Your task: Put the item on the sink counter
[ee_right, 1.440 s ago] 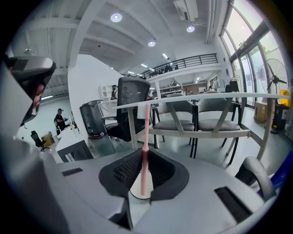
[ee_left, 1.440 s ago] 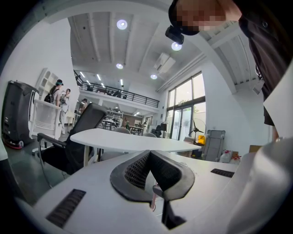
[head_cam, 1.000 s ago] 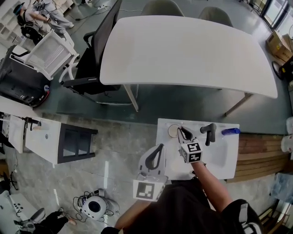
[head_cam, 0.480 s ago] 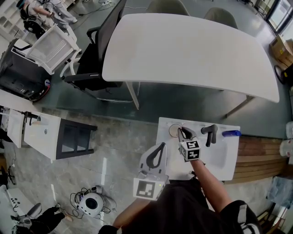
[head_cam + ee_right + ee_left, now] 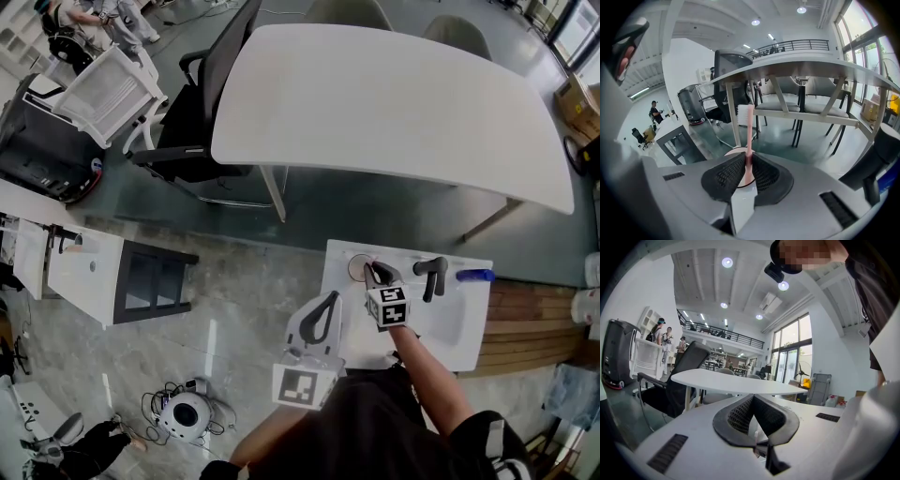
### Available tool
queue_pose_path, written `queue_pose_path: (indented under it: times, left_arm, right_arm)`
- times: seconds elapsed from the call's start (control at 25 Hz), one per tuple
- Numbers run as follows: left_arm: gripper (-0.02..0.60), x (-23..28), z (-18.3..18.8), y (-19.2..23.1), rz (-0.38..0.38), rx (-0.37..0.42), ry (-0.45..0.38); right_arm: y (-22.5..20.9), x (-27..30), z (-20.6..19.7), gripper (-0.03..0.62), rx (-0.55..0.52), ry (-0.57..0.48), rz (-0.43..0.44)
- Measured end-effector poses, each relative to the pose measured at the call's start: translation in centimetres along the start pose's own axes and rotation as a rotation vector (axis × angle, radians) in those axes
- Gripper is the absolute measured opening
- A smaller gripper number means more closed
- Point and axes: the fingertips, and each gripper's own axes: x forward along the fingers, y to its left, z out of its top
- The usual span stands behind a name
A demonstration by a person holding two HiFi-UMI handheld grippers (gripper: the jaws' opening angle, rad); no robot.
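A pink toothbrush point(image 5: 749, 133) with white bristles stands upright between the jaws of my right gripper point(image 5: 748, 158), which is shut on its handle. Just beyond the jaws sits a round pink-rimmed cup point(image 5: 732, 152). In the head view the right gripper point(image 5: 376, 274) hovers over the back left of the white sink counter point(image 5: 472, 345), next to that cup point(image 5: 357, 269). My left gripper point(image 5: 324, 313) is held off the counter's left edge. Its jaws point(image 5: 753, 397) are shut with nothing between them.
A black faucet point(image 5: 432, 275) stands at the back of the sink, with a blue item point(image 5: 474, 276) lying to its right. A large white table point(image 5: 394, 103) with chairs and a black office chair point(image 5: 202, 103) lie beyond. Low white furniture point(image 5: 89, 281) stands left.
The head view has shifted a little. Both grippers stay about where they were, the right one still shut on the toothbrush by the cup.
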Motion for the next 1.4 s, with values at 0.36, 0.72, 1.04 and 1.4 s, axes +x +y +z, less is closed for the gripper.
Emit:
queue_pose_path:
  times: [0.36, 0.72, 1.04, 1.4]
  left_arm:
    - [0.015, -0.2, 0.0, 0.6, 0.011, -0.006, 0.011]
    - [0.015, -0.6, 0.0, 0.8, 0.017, -0.001, 0.010]
    - [0.015, -1.5, 0.5, 0.3, 0.016, 0.006, -0.008]
    - [0.015, -3.0, 1.0, -0.7, -0.001, 0.013, -0.029]
  right_arm:
    - [-0.1, 0.7, 0.3, 0.044, 0.000, 0.015, -0.002]
    - [-0.2, 1.1, 0.1, 0.044, -0.002, 0.023, -0.004]
    - [-0.2, 0.4, -0.2, 0.061, -0.004, 0.021, -0.019]
    - [-0.2, -2.2, 0.2, 0.063, 0.015, -0.026, -0.048]
